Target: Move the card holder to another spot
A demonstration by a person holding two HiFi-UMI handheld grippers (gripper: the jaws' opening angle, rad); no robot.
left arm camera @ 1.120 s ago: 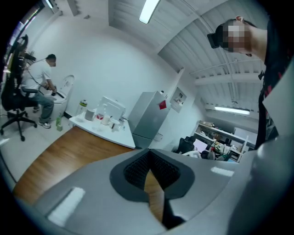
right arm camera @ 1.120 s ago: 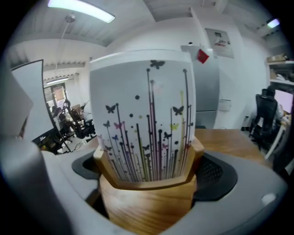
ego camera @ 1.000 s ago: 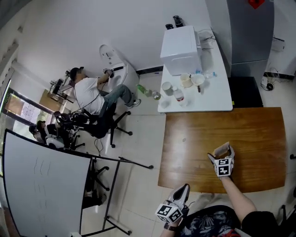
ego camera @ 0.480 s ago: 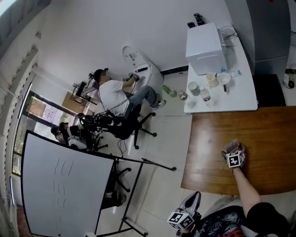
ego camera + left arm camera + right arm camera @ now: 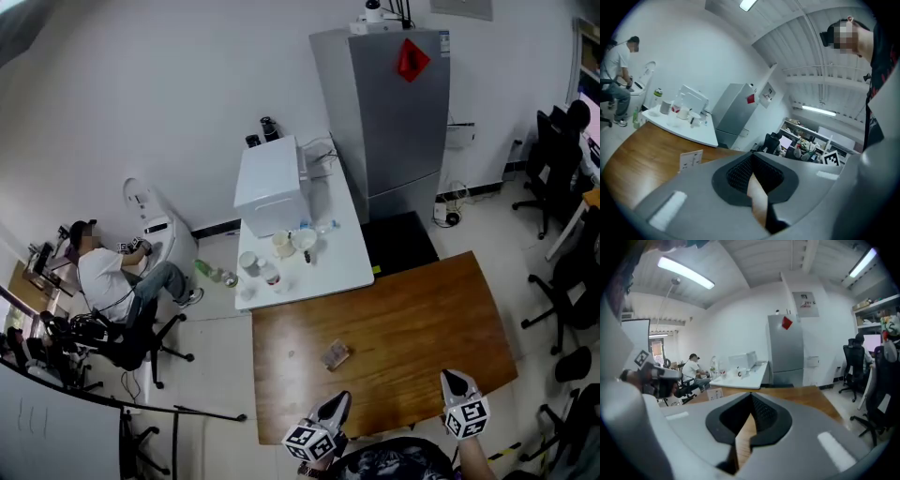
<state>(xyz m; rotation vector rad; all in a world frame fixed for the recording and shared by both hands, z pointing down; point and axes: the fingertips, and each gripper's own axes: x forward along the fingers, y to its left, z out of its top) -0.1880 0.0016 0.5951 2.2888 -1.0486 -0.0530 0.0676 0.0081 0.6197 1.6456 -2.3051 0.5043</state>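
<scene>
Both claws are pressed together with nothing between them. The left claw (image 5: 337,403) and the right claw (image 5: 453,379) hang at the near edge of the wooden surface (image 5: 422,319). Just beyond the left one stands the card holder (image 5: 336,354), a small pale printed card. Open wood lies around it, widest to the right and far side.

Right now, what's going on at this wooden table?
A person holds a two-jaw gripper in each hand at the near edge of the wooden table. The card holder stands alone near the middle of the table, touched by neither. The left gripper and the right gripper are both shut and empty, apart from it. Another person sits off to the left, not involved.
</scene>
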